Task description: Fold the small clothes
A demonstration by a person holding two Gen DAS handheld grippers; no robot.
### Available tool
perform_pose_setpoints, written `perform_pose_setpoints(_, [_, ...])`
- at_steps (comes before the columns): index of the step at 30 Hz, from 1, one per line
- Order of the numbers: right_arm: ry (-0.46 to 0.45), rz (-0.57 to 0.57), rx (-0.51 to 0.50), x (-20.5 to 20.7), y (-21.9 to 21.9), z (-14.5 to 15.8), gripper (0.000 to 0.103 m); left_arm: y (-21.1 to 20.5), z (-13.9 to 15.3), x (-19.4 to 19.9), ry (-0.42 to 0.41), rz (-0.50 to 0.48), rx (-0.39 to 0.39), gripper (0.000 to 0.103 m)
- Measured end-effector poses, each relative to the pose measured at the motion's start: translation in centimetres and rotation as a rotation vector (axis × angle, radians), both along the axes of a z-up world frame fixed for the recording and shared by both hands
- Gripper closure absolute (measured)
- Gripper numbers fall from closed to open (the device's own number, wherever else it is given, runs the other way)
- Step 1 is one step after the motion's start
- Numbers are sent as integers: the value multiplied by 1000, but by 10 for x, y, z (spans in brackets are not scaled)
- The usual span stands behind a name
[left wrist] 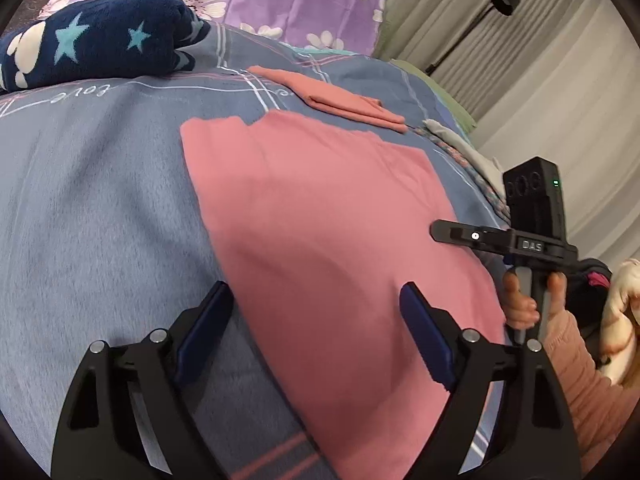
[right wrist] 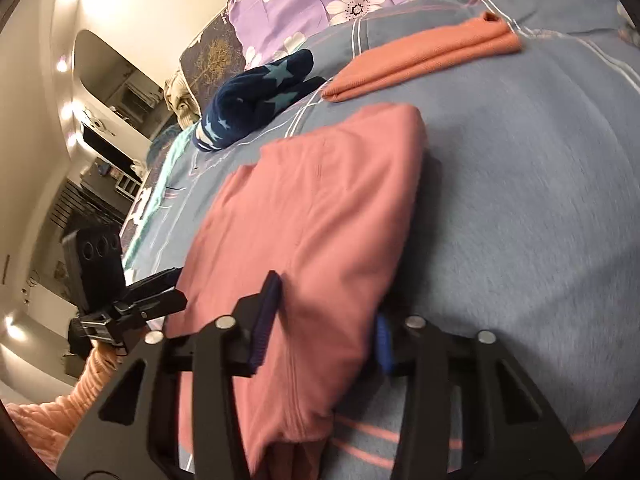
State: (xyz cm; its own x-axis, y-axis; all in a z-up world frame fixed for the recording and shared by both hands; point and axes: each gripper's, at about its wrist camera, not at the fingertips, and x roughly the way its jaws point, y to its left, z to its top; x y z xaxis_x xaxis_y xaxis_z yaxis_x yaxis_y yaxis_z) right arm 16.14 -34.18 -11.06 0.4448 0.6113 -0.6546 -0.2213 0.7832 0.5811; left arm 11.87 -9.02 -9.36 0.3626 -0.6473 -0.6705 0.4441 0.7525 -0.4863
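A soft pink knit garment (left wrist: 320, 232) lies folded flat in a rough rectangle on the brushed blue-grey bed cover (left wrist: 100, 200), its long axis running from the near edge toward the pillows. The left gripper (left wrist: 316, 312) hovers over its left edge, jaws wide apart. The right gripper (right wrist: 324, 320) has its jaws partly closed around the garment's near right edge; a firm clamp cannot be told. Beyond lie a folded coral cloth (right wrist: 424, 60) and a plush navy star-print blanket (left wrist: 100, 40).
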Motion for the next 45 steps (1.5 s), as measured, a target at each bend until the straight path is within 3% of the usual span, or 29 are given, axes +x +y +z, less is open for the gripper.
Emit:
perform_pose_setpoints(6, [-5, 28, -25, -2, 6, 0, 64, -6, -1, 4, 0, -21, -13, 17])
perform_pose_setpoints(15, [12, 75, -35, 24, 21, 0, 61, -29, -3, 20, -30, -50, 57, 17])
perform_pose_setpoints(20, [-20, 62, -43, 21, 24, 0, 61, -29, -4, 19, -37, -52, 57, 17])
perform_pose_setpoints(26, [-54, 32, -106, 13, 34, 4, 61, -37, -3, 14, -72, -48, 122, 16])
perform_pose_setpoints(35, [-67, 12, -106, 8, 29, 2, 61, -37, -2, 11, -96, -27, 146, 16])
perform_pose_setpoints(45, [-70, 4, -96, 6, 27, -1, 60, -41, -2, 8, -94, -39, 179, 6])
